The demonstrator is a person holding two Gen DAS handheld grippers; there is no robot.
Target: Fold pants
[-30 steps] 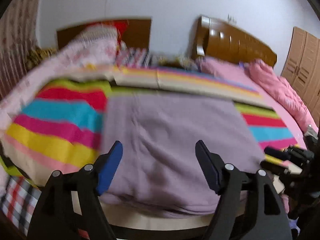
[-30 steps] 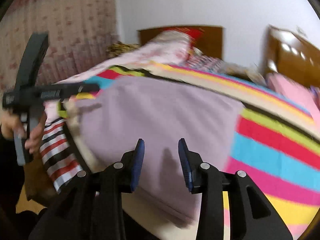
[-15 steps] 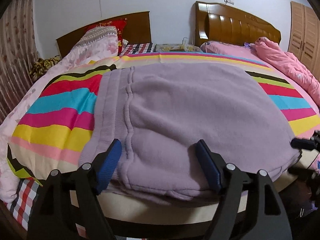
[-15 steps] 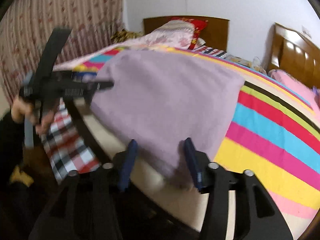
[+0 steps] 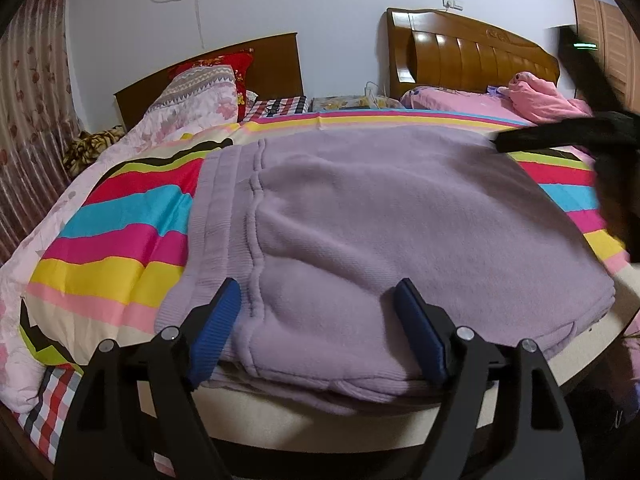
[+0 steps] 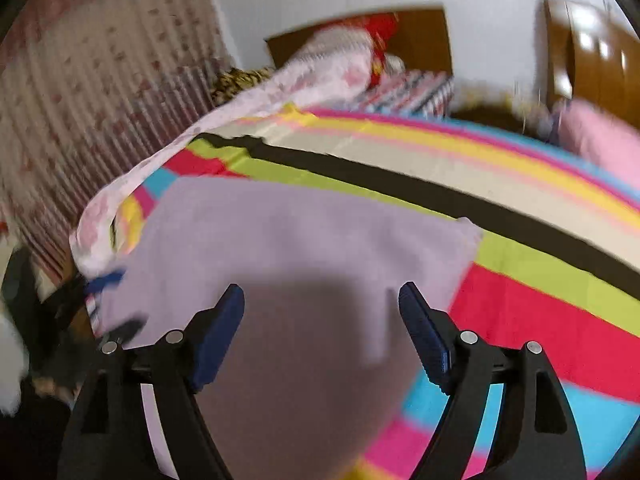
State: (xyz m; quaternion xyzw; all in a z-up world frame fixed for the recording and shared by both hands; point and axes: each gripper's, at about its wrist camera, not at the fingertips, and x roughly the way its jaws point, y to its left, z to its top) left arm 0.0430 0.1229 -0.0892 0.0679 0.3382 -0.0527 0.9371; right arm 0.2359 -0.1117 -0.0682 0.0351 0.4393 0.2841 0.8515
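Both grippers stand spread and empty: the right gripper has swung up over the folded pants, the left gripper staying low; folding looks finished

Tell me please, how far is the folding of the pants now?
Done: the purple pants lie in a flat rectangle on the striped blanket, waistband at one side, with layers showing at the near edge. In hand: nothing; the left gripper and right gripper are both open over the fabric. Left: perhaps one more fold, though I cannot tell if one is intended.
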